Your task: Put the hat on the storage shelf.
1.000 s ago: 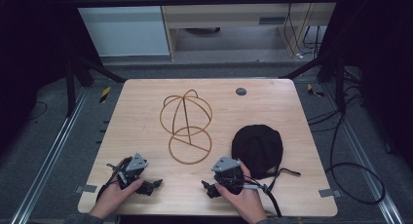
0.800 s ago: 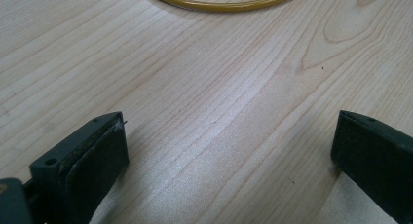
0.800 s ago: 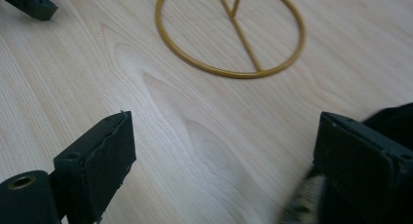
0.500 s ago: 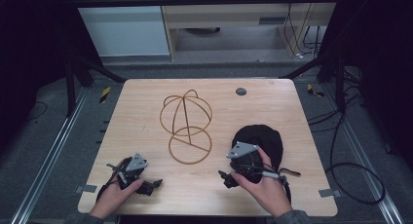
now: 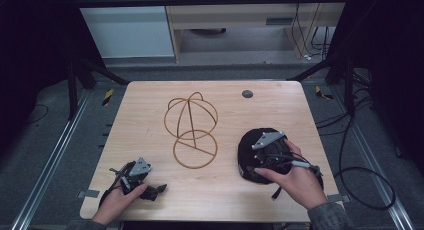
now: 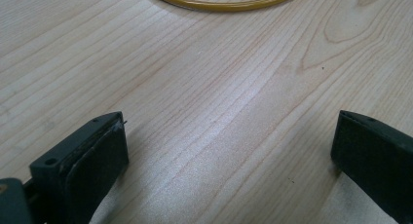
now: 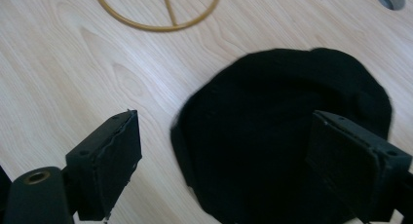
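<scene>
Grasping the black hat (image 7: 287,136) cleanly is the step in hand, as I judge it: the right gripper (image 7: 234,160) hovers above the hat with its jaws spread wide and nothing between the pads, though they have just been closing a little. The hat lies flat on the desk (image 5: 150,115), directly below and ahead of that gripper, its near edge falling between the two jaws in the right gripper view. To do this well, the person should probably lower the gripper so one jaw slides under the soft rim while the other comes down on top, pinching a fold of fabric near the edge rather than pressing on the flat crown, where the pads would likely skid. The wire hat stand (image 5: 191,127) stands beyond and to the left of the right gripper, well apart from the hat, so a firm pinch matters if the hat is to be carried there. In the high view the right hand (image 5: 295,182) is reached forward over the hat, wrist angled so the gripper tilts down. The left gripper (image 6: 229,151) rests low by the desk's near edge, jaws spread and empty over bare wood, the stand's ring base ahead of it.
</scene>
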`<act>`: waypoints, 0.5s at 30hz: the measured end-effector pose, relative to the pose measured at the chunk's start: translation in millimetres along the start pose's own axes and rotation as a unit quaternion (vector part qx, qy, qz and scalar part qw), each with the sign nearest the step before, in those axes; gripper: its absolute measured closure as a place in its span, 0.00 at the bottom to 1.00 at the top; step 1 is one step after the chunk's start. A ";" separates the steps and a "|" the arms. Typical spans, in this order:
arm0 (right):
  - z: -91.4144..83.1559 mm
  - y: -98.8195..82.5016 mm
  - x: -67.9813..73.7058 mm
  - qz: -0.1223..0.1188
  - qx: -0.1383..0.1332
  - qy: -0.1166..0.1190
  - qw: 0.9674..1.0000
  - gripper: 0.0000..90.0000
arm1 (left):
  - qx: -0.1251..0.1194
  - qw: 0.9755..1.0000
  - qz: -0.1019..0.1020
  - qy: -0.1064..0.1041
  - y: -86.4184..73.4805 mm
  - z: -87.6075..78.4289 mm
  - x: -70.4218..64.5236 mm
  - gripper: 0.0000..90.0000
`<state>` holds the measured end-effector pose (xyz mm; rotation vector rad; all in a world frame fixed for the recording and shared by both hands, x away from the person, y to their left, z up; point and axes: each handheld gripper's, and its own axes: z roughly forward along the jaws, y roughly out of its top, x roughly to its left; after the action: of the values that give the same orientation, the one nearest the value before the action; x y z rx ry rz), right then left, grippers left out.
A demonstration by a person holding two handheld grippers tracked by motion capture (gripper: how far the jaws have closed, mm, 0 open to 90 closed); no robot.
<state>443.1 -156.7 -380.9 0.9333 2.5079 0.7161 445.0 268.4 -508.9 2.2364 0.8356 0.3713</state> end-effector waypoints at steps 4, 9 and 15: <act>-6.5 -1.2 -20.6 -0.006 0.035 -0.013 0.999 0.13 | 0.000 1.000 0.001 0.000 0.0 -0.1 0.0 0.00; -12.5 0.5 -42.6 0.010 0.049 -0.011 0.999 0.13 | 0.000 1.000 0.001 0.000 0.0 -0.1 0.0 0.00; -13.6 10.1 -64.6 0.014 0.065 -0.001 0.998 0.21 | -0.002 1.000 -0.001 0.001 0.0 0.2 -0.3 0.00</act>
<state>487.4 -198.7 -353.9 1.0153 2.5695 0.5668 444.8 268.1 -509.1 2.2318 0.8375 0.3729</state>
